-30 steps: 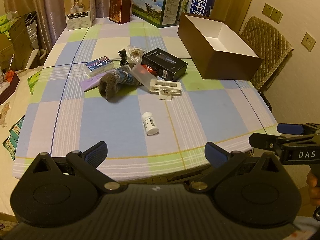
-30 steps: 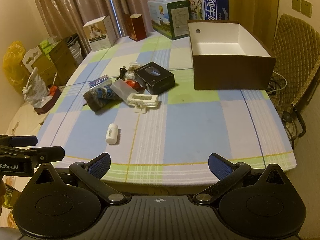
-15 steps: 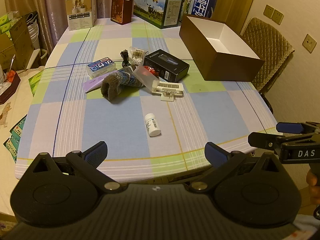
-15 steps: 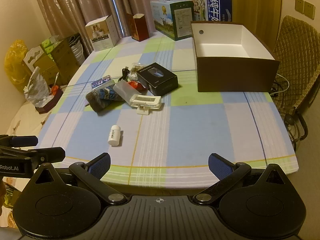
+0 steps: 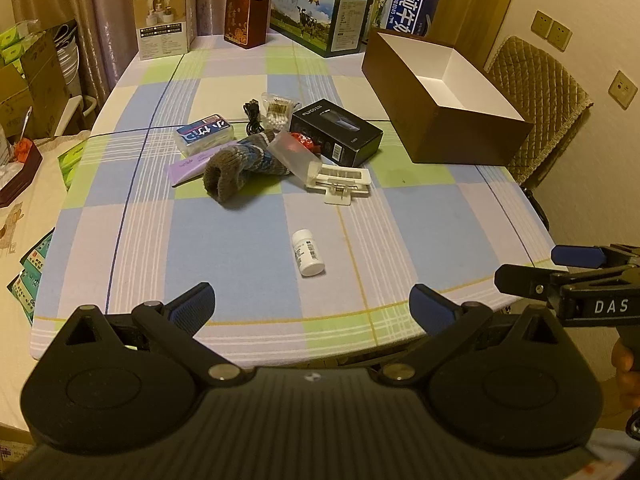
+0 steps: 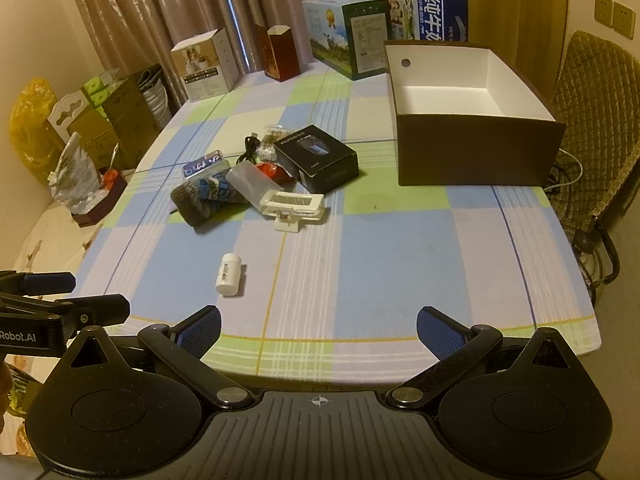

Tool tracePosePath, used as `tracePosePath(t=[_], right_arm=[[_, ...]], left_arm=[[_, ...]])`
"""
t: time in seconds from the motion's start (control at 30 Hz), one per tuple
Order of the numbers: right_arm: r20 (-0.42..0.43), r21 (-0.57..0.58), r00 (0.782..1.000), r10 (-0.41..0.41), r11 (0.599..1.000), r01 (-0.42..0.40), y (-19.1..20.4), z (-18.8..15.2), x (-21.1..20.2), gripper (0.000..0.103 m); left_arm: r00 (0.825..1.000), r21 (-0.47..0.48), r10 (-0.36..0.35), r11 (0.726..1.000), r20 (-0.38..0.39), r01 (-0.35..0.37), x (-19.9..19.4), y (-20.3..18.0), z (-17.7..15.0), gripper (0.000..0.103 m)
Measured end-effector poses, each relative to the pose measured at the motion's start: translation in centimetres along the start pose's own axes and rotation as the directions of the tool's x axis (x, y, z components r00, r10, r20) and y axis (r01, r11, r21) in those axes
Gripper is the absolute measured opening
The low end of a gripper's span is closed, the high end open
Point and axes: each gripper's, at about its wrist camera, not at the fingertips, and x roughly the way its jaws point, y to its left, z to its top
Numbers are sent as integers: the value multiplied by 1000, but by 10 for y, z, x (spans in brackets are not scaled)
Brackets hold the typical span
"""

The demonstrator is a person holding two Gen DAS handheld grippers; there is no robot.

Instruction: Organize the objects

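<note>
A small white pill bottle [image 5: 307, 253] lies on its side on the checked tablecloth, nearest the front; it also shows in the right wrist view [image 6: 228, 273]. Behind it sits a cluster: a knitted sock [image 5: 240, 168], a black box [image 5: 335, 132], a clear plastic case [image 5: 294, 153], a white clip holder [image 5: 340, 182], a blue-white pack [image 5: 204, 133], a black cable [image 5: 251, 116]. An open brown box [image 5: 444, 96] with a white inside stands at the right. My left gripper [image 5: 311, 304] and right gripper [image 6: 318, 326] are open and empty above the front table edge.
Cartons [image 5: 320, 8] and small boxes [image 5: 164, 20] line the table's far edge. A quilted chair [image 5: 536, 100] stands to the right of the table. Stacked boxes and bags [image 6: 100, 120] are on the left, beside a bed with a tissue box [image 6: 92, 200].
Both grippers have moved slightly forward toward the table; the objects look a little nearer. Nothing on the table has moved.
</note>
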Motion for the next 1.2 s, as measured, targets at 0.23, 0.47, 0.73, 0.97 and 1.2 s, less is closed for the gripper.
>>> tracePosePath(t=[0.23, 0.47, 0.73, 0.97, 1.2], right_arm=[[-4, -9, 1000, 9, 1000, -9, -4, 9, 6, 101], [-7, -17, 1000, 21, 1000, -21, -10, 17, 14, 101], [-19, -18, 999, 42, 999, -42, -24, 26, 29, 101], [-35, -29, 998, 56, 998, -57, -38, 36, 44, 101], [-46, -36, 997, 69, 997, -70, -53, 49, 63, 101]], left_arm=[[1000, -13, 12, 1000, 2, -12, 3, -1, 4, 102], [1000, -29, 25, 999, -1, -25, 10, -2, 9, 102], [997, -39, 70, 997, -25, -71, 26, -4, 15, 102], [992, -60, 115, 991, -59, -118, 50, -3, 21, 102], [984, -75, 146, 985, -104, -155, 80, -1, 26, 102]])
